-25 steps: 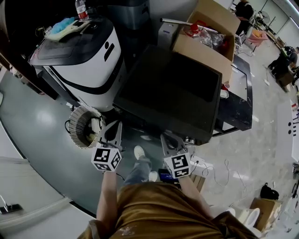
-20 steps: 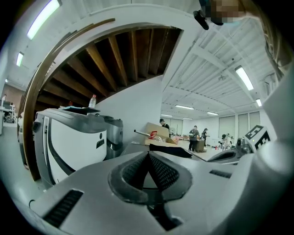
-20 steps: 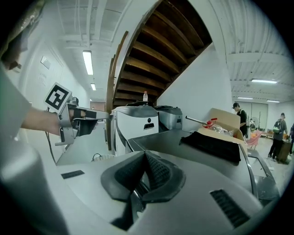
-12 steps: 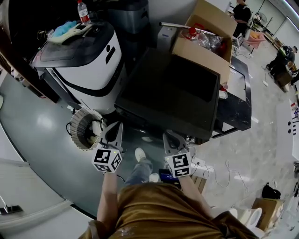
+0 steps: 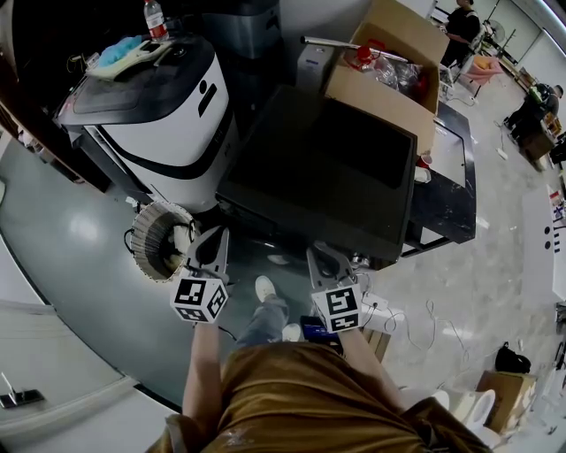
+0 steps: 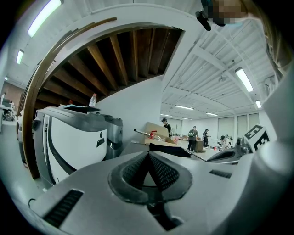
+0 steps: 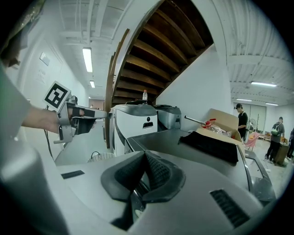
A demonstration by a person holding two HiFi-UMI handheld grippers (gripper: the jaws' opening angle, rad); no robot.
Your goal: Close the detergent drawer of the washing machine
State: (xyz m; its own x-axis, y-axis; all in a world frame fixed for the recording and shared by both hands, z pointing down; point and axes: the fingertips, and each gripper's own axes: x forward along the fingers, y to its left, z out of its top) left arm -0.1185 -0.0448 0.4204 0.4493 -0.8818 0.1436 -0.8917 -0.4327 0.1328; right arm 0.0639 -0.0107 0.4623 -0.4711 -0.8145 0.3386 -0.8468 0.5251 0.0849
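The washing machine [image 5: 265,221] is a grey box directly in front of me, with a black cloth [image 5: 323,172] covering its top. I see no detergent drawer in any view. My left gripper [image 5: 210,249] hangs shut and empty at the machine's near left corner. My right gripper [image 5: 325,263] is also shut and empty, in front of the machine's near edge. In the left gripper view the pads [image 6: 158,170] meet with nothing between them. The right gripper view shows the same closed pads [image 7: 156,170], with the grey machine top [image 7: 161,140] and black cloth [image 7: 211,147] beyond them.
A white and black appliance [image 5: 168,106] stands to the left, with a bottle [image 5: 155,18] and blue cloth [image 5: 119,49] on it. A round wicker basket [image 5: 157,241] sits on the floor by it. An open cardboard box [image 5: 389,71] lies behind the washer. Cables and a power strip [image 5: 382,314] are on the floor at right.
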